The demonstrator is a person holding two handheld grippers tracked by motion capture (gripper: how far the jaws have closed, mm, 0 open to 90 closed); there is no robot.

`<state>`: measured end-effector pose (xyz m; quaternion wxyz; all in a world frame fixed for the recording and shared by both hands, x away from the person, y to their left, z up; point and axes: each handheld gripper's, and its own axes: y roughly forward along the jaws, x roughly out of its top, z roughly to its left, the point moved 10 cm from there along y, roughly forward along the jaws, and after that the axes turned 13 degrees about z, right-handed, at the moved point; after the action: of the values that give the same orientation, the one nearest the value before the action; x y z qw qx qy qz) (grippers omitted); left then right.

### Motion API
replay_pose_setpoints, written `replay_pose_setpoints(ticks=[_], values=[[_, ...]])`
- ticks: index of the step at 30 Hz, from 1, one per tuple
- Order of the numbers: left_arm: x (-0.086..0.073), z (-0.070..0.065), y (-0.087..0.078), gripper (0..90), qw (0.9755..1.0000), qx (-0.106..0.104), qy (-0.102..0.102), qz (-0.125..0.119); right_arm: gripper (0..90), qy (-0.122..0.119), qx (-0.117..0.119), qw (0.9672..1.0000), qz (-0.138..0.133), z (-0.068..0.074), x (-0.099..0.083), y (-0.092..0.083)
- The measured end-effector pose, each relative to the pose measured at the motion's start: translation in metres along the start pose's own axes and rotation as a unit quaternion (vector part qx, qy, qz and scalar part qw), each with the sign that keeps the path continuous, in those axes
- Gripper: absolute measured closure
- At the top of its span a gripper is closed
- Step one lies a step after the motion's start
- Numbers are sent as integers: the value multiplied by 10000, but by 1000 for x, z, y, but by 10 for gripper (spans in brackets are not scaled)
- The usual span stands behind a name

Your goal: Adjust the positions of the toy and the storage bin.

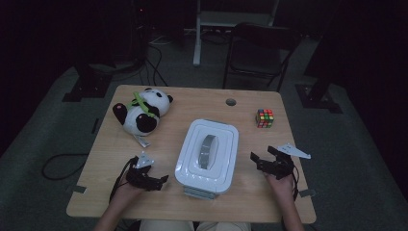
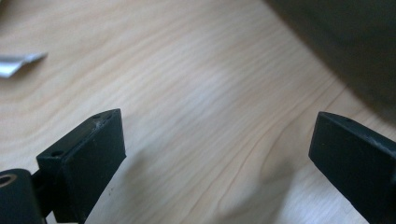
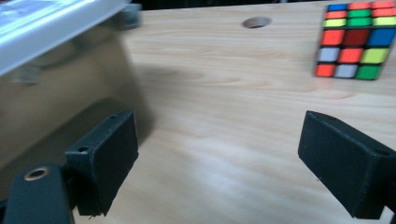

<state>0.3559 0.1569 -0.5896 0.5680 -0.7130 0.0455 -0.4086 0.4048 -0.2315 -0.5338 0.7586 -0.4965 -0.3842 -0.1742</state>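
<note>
White box (image 1: 208,156) lies mid-bench, lid on. Left hand-held gripper (image 1: 162,180) at its 8 o'clock, right hand-held gripper (image 1: 262,155) at 3, both jaws wide w/ nothing between. Cube (image 1: 264,118) at 1, panda (image 1: 141,111) at 10

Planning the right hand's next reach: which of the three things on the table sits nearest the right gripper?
The white lidded box with the grey handle: it lies just beside the right gripper, while the puzzle cube sits farther back and the panda plush far across.
</note>
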Motion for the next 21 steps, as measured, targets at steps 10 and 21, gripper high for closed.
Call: replay_pose_setpoints(ticks=[10, 21], values=[[-21, 18, -10, 41, 9997, 139, -213, 44, 115, 137, -955, 9952, 187, -47, 25, 25], [-32, 21, -11, 10, 9993, 272, -176, 174, 115, 455, -1356, 9895, 198, -82, 64, 51]])
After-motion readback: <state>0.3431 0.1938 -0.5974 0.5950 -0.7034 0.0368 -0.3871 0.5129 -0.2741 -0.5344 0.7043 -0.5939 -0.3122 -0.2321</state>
